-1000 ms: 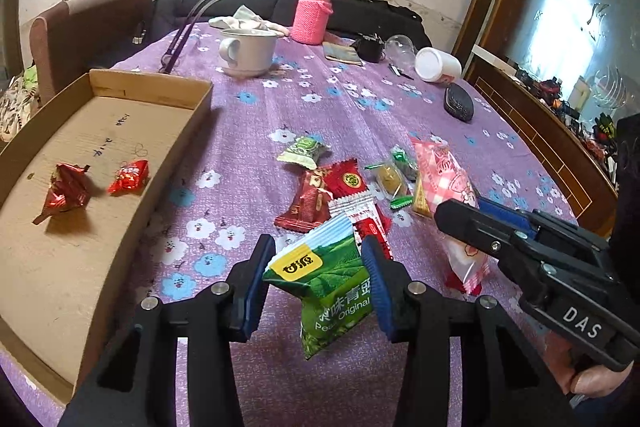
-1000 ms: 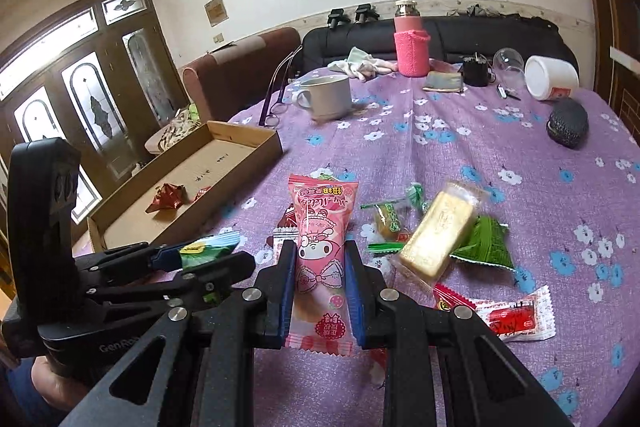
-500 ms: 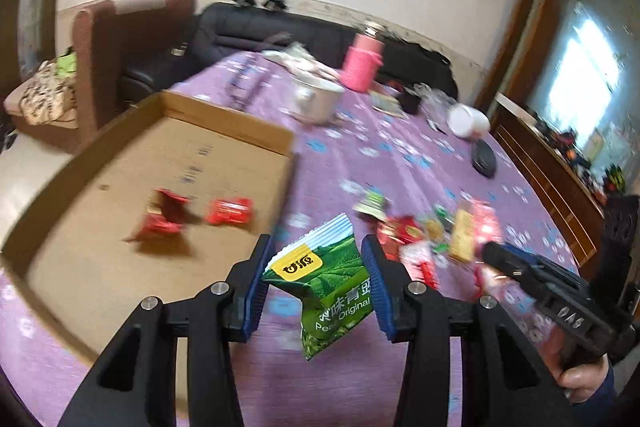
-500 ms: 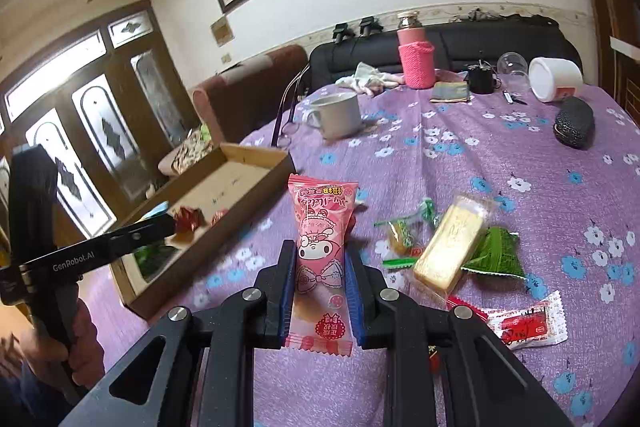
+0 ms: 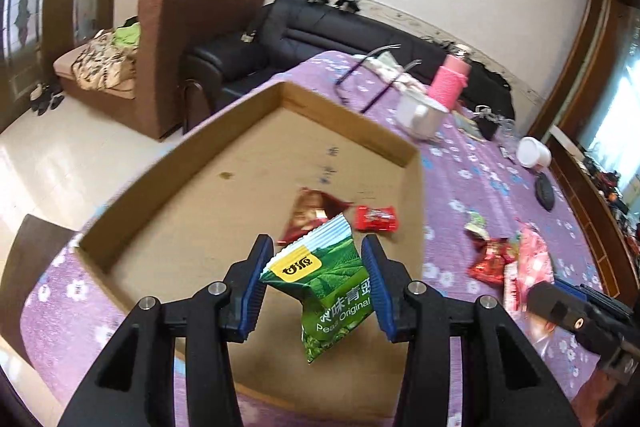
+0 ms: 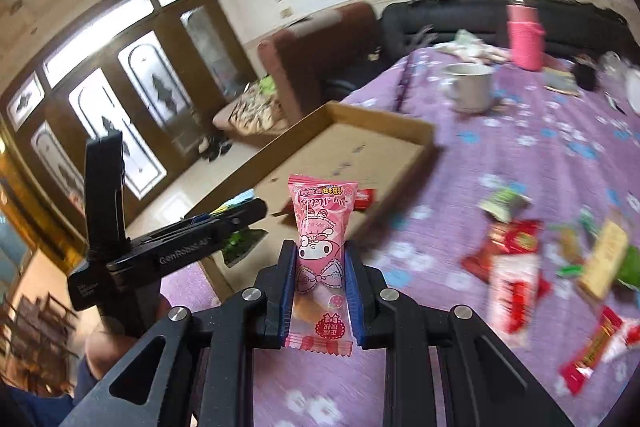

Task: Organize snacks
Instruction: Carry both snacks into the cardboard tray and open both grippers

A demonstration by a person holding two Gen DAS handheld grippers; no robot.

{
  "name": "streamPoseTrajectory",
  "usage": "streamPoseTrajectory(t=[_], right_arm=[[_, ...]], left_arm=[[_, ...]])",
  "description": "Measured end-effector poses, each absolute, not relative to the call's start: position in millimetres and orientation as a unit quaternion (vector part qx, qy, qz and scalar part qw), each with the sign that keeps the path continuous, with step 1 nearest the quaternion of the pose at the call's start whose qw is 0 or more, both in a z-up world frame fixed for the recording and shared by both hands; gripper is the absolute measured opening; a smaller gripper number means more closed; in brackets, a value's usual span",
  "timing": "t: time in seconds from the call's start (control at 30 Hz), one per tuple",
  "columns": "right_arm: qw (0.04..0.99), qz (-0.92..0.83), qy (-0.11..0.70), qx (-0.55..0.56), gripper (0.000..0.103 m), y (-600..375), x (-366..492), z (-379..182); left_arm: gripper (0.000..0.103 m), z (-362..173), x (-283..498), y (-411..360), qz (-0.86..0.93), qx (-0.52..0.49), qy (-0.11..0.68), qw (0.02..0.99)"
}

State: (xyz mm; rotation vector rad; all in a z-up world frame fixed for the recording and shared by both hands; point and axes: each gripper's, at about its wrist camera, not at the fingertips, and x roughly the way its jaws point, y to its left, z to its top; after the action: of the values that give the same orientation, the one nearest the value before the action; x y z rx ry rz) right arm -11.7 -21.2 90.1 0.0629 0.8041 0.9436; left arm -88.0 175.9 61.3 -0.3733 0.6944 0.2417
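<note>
My left gripper (image 5: 317,269) is shut on a green pea snack packet (image 5: 326,281), hanging over the near part of a shallow cardboard box (image 5: 352,131). On the box floor lie a dark red wrapped snack (image 5: 308,213) and a small red candy (image 5: 376,218). My right gripper (image 6: 321,273) is shut on a pink cartoon snack packet (image 6: 322,247), held upright above the purple tablecloth just right of the box (image 6: 384,119). The left gripper (image 6: 224,217) shows at the left of the right wrist view. Several loose snacks (image 6: 516,239) lie on the cloth to the right.
A white mug (image 5: 420,115), a pink bottle (image 5: 450,83), a white cup (image 5: 534,153) and a dark flat object (image 5: 545,191) stand at the table's far side. A brown armchair (image 5: 176,39) and black sofa (image 5: 320,27) lie beyond the table edge.
Both grippers have swung left toward the box with their packets held. The green packet, earlier over the cloth, now hangs over the box floor; the pink one has neared the box's side.
</note>
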Motion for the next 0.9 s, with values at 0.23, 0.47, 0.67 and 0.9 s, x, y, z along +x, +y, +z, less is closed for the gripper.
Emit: streamPoseTrajectory(t=[0.23,0.47,0.67,0.9], right_arm=[[0.798,0.437,0.415,0.016,0.025,33.5,7.7,62.8],[0.792,0.44,0.423,0.014,0.025,58.1,16.2,52.5],[0.79,0.441,0.427,0.0,0.026,74.6,12.8,38.0],[0.795,0.438,0.419,-0.016,0.026,80.1,9.1,32.4]], left_arm=[[0.044,53.7,-91.7,196.2,0.153,-0.17,0.348,0.909],[0.045,49.6,-90.1,208.2,0.176,-0.158,0.352,0.906],[0.045,46.4,-91.6,210.8,0.185,-0.153,0.352,0.905],[0.045,43.3,-91.1,210.8,0.194,-0.145,0.352,0.904]])
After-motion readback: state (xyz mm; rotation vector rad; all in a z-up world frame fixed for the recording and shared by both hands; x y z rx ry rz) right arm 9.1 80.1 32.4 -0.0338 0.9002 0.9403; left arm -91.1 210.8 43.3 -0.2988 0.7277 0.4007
